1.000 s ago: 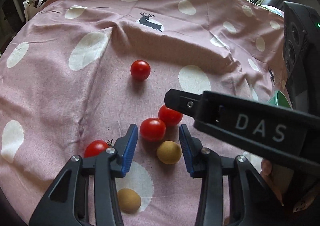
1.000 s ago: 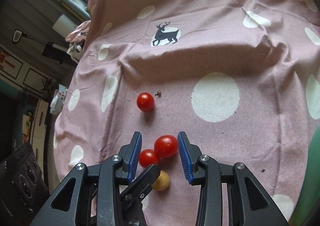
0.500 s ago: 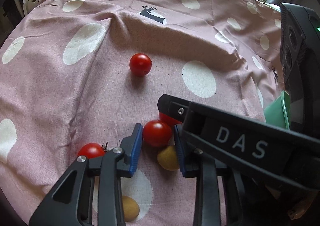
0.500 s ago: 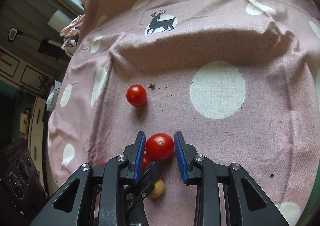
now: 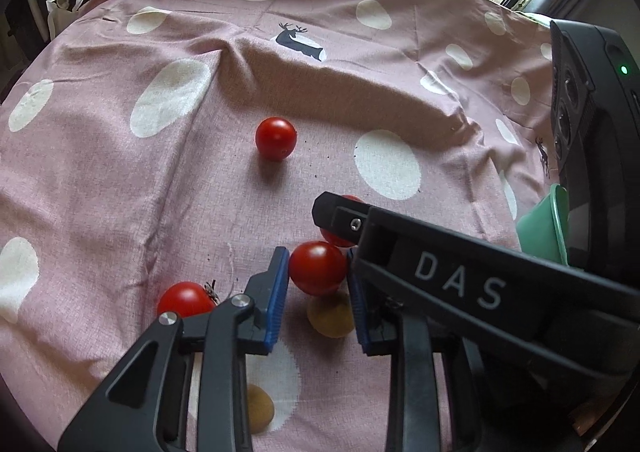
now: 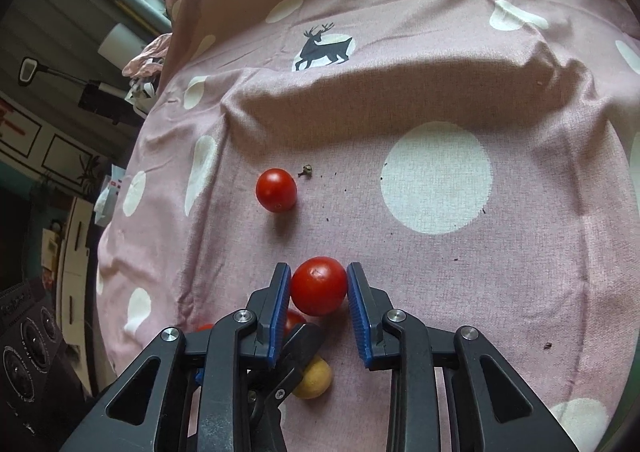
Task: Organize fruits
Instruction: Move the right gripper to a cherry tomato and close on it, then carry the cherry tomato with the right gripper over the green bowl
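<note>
Left gripper pinching near tomato on pink spotted cloth; right gripper clamped on neighbouring tomato, just beside. Lone tomato farther up; yellow fruit beneath.

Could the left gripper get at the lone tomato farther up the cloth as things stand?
Probably not right away: the left gripper is shut on a tomato. The path to the lone tomato looks clear across bare cloth, once the gripper is emptied.
</note>
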